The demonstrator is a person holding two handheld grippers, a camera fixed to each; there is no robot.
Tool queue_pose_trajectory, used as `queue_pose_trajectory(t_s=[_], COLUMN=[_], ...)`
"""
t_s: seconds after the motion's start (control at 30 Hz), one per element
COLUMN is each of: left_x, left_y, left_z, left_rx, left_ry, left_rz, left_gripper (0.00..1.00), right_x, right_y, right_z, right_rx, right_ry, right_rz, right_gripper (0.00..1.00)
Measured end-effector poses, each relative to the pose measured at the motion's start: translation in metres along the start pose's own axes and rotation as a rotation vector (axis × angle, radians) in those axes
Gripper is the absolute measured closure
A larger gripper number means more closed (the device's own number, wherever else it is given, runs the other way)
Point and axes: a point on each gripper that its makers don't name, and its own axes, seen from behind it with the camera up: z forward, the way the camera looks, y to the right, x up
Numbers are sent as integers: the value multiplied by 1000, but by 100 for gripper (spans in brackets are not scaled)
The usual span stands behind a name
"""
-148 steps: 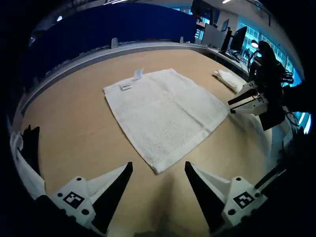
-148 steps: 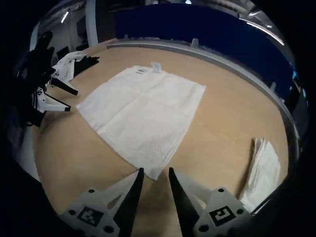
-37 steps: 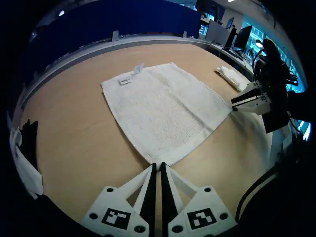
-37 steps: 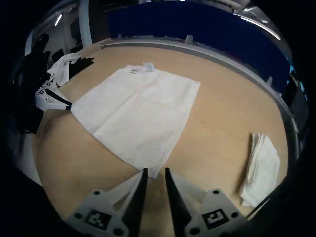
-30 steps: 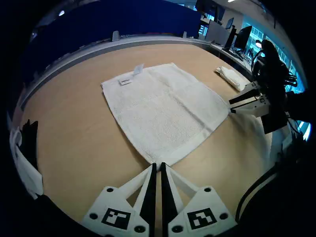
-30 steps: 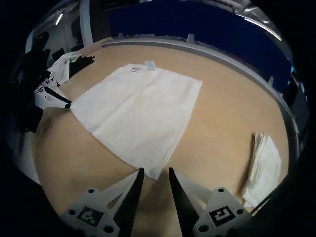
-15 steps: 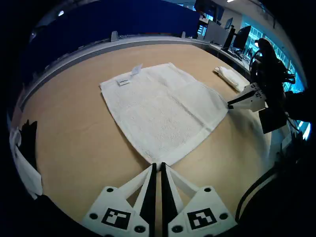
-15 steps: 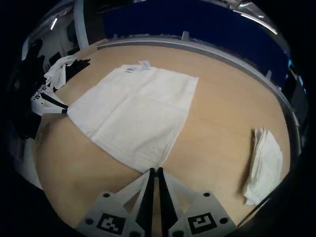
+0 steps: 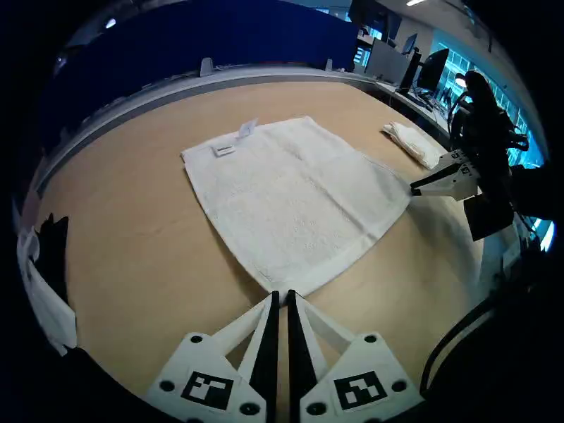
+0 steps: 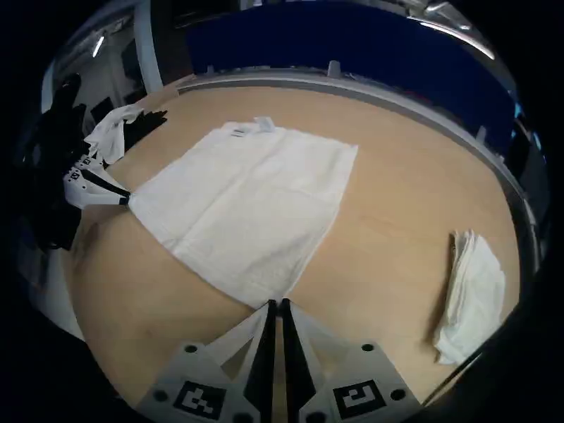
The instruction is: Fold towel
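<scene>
Towel (image 9: 296,190) lies spread flat on the desk (image 9: 134,233), and you hold it at two neighbouring corners. Your left hand-held gripper (image 9: 280,295) is clenched on the corner nearest to it, with the fingers pressed together and the tip of the cloth pinched between them. In the right gripper view, your right hand-held gripper (image 10: 276,303) is closed in the same way on its own corner. The edge that joins these two corners is the near edge, and it runs across from one hand to the other. From both hands the whole towel extends forward, toward the blue partition (image 9: 197,42). The far edge, with the small label (image 9: 225,149), is opposite to the edge you hold. This is the relation that matters, I think: the fold should go along this forward direction, so both corners must rise and travel together over the cloth to the far corners. Neither hand is nearer; each one has its own corner. Through the fisheye lens I cannot tell which side of the towel is longer. A folded cloth (image 10: 474,303) rests on the desk well apart, beyond your right hand and out of the path.
</scene>
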Motion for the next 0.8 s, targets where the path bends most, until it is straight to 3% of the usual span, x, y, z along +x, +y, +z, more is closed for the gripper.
queue_pose_trajectory(t_s=[0.4,0.8], left_x=[20,36], left_y=[3,8], left_z=[-21,-65], left_rx=[-4,-8], left_ry=[35,60], left_rz=[-36,-111], left_gripper=[92,92], right_x=[34,53], right_y=[-4,-16], right_z=[-30,-73], right_rx=[13,29], right_ry=[71,106], right_rz=[10,31], right_gripper=[94,94])
